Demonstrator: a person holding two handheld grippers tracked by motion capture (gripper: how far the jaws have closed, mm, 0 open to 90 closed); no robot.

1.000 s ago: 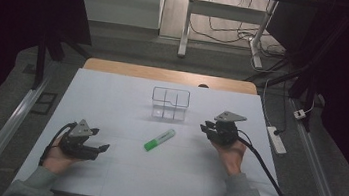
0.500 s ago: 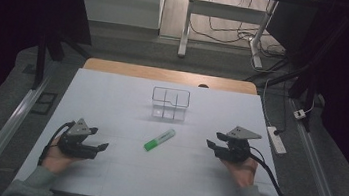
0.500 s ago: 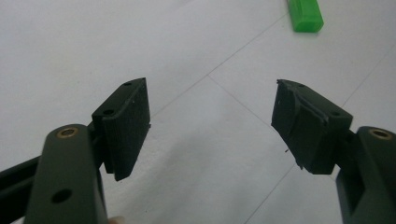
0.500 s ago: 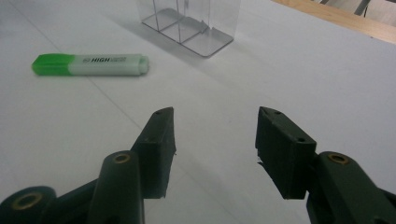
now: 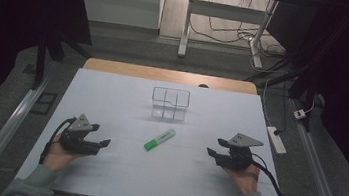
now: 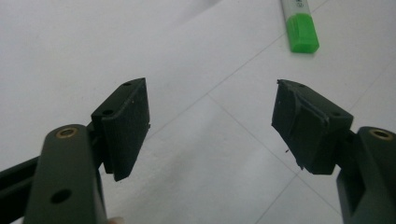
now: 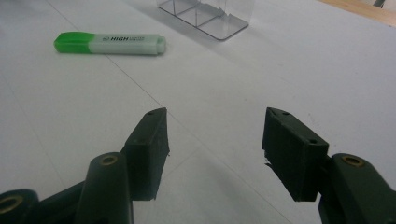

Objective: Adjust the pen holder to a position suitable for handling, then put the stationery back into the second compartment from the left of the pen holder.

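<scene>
High view: both grippers' blocky black fingers released, right's just widened; glossy green highlighter (image 5: 159,140), clear, probably plastic, organizer (image 5: 170,103).

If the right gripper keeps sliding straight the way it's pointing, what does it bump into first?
Probably nothing nearby. The right gripper, jaws open, points over bare white table. The green highlighter lies off to its left, and the clear organizer sits just left of that line, though depth is unclear.

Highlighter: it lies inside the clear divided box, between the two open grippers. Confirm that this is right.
Not quite. The highlighter lies flat on the white table, in front of the clear divided box and apart from it, as the high view shows. It does lie between the two open grippers.
</scene>
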